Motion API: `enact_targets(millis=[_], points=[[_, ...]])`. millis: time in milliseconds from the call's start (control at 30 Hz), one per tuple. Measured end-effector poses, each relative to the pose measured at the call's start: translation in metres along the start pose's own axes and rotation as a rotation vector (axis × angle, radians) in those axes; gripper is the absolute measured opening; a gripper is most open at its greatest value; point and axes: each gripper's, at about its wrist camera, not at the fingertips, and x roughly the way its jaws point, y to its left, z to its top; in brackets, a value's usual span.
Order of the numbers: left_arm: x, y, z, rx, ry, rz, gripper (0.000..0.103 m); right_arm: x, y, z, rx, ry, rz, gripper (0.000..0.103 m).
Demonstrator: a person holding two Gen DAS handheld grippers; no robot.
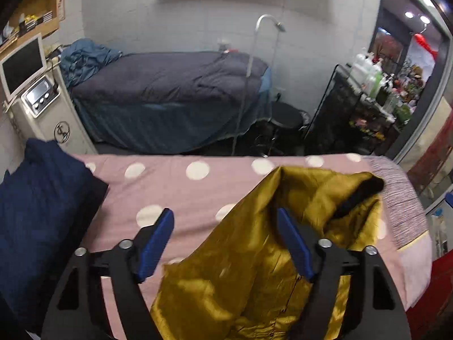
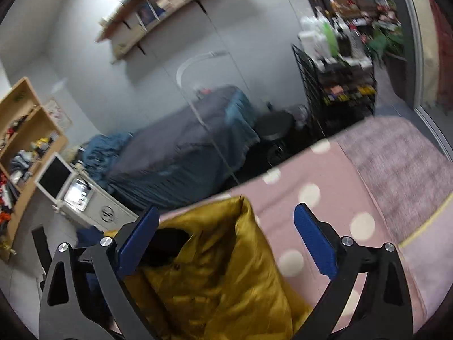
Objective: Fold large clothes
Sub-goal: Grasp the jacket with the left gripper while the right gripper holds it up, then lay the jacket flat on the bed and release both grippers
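Gaping wide, left gripper [image 1: 225, 243] and right gripper [image 2: 226, 232] apparently clear the gold garment [image 1: 254, 269] (blurred).

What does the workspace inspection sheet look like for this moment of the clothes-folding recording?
Surface: pink polka-dot sheet covers the bed, with a mauve textured cloth at its far end.
Job's things: mustard satin garment lies crumpled, a black piece at its far end.
Clutter: navy bundle on the bed's edge.
Grippers: left claw open above the garment; right claw open, garment between the jaws but not pinched.
Cables: nothing seen.
Surroundings: treatment bed, machine with a screen, black wire cart of bottles, wall shelf.
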Motion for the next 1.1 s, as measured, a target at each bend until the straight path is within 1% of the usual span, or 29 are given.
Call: enact_targets(millis=[33, 100, 167, 200, 300, 400, 467, 600, 700, 800, 833, 900, 967, 1000, 1033, 1100], points=[[0.01, 0.007, -0.008, -0.025, 0.03, 0.016, 0.087, 0.011, -0.004, -0.016, -0.015, 0.04, -0.028, 0.095], [0.041, 0.026, -0.028, -0.054, 0.099, 0.063, 0.092, 0.035, -0.015, -0.054, -0.041, 0.157, -0.083, 0.095], [0.069, 0.045, -0.054, -0.059, 0.214, 0.138, 0.092, 0.048, -0.028, -0.094, -0.062, 0.26, -0.103, 0.095], [0.072, 0.053, -0.064, -0.069, 0.241, 0.141, 0.092, 0.051, -0.037, -0.112, -0.073, 0.302, -0.117, 0.095], [0.069, 0.081, -0.098, -0.098, 0.303, 0.166, 0.092, 0.06, -0.053, -0.149, -0.084, 0.404, -0.156, 0.095], [0.06, 0.105, -0.128, -0.141, 0.344, 0.182, 0.092, 0.062, -0.062, -0.175, -0.082, 0.455, -0.186, 0.095], [0.056, 0.122, -0.146, -0.186, 0.359, 0.183, 0.092, 0.064, -0.059, -0.187, -0.09, 0.475, -0.193, 0.095], [0.041, 0.138, -0.173, -0.251, 0.354, 0.163, 0.093, 0.064, -0.053, -0.196, -0.105, 0.491, -0.181, 0.095], [0.036, 0.14, -0.186, -0.253, 0.359, 0.142, 0.094, 0.067, -0.038, -0.203, -0.141, 0.508, -0.161, 0.095], [0.04, 0.131, -0.191, -0.228, 0.38, 0.114, 0.094, 0.071, -0.018, -0.213, -0.206, 0.538, -0.127, 0.095], [0.039, 0.126, -0.194, -0.212, 0.382, 0.094, 0.094, 0.07, -0.012, -0.215, -0.225, 0.542, -0.115, 0.095], [0.031, 0.114, -0.197, -0.173, 0.363, 0.057, 0.094, 0.07, 0.005, -0.222, -0.271, 0.557, -0.079, 0.095], [0.024, 0.096, -0.201, -0.099, 0.338, 0.018, 0.097, 0.069, 0.023, -0.231, -0.338, 0.579, -0.043, 0.095], [0.024, 0.085, -0.205, -0.045, 0.335, 0.008, 0.097, 0.07, 0.033, -0.238, -0.39, 0.594, -0.032, 0.095], [0.027, 0.074, -0.21, 0.02, 0.351, 0.014, 0.097, 0.073, 0.042, -0.245, -0.438, 0.615, -0.024, 0.095], [0.044, 0.058, -0.221, 0.132, 0.42, 0.067, 0.097, 0.082, 0.059, -0.265, -0.532, 0.678, -0.012, 0.095]])
